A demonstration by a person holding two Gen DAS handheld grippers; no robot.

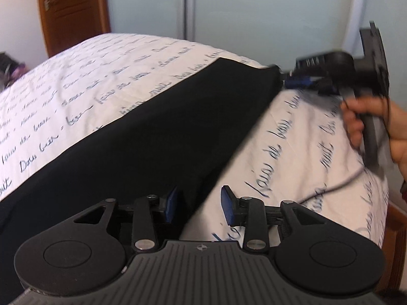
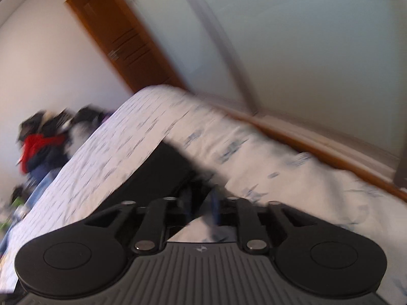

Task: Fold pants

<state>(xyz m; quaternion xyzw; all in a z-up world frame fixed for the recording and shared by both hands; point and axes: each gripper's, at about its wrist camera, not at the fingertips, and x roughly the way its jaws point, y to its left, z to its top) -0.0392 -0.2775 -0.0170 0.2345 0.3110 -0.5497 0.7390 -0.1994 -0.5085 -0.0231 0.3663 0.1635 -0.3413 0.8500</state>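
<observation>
Bedroom, script-print bedsheet (image 1: 292, 157). Black pants (image 1: 142, 137) spread diagonally. Right gripper (image 1: 296, 78) clamps far leg corner; left gripper (image 1: 199, 204) wide apart, astride near edge. Step judged: corner grasp; next, close left.

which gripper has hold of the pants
The right gripper: its jaws pinch the far corner of the pants. The left gripper is open.

A bed (image 1: 89, 81) is seen, covered by a white sheet (image 1: 292, 157) printed with blue handwriting. Behind the bed, a brown wooden door (image 1: 72, 10) is set in a pale wall, and pale sliding wardrobe panels (image 1: 254, 12) are seen beside the door. At the far left of the bed, a blurred heap of clothes (image 2: 43, 142) with a red piece is seen. A wooden frame edge (image 2: 318, 150) is seen along the bed's side.
</observation>
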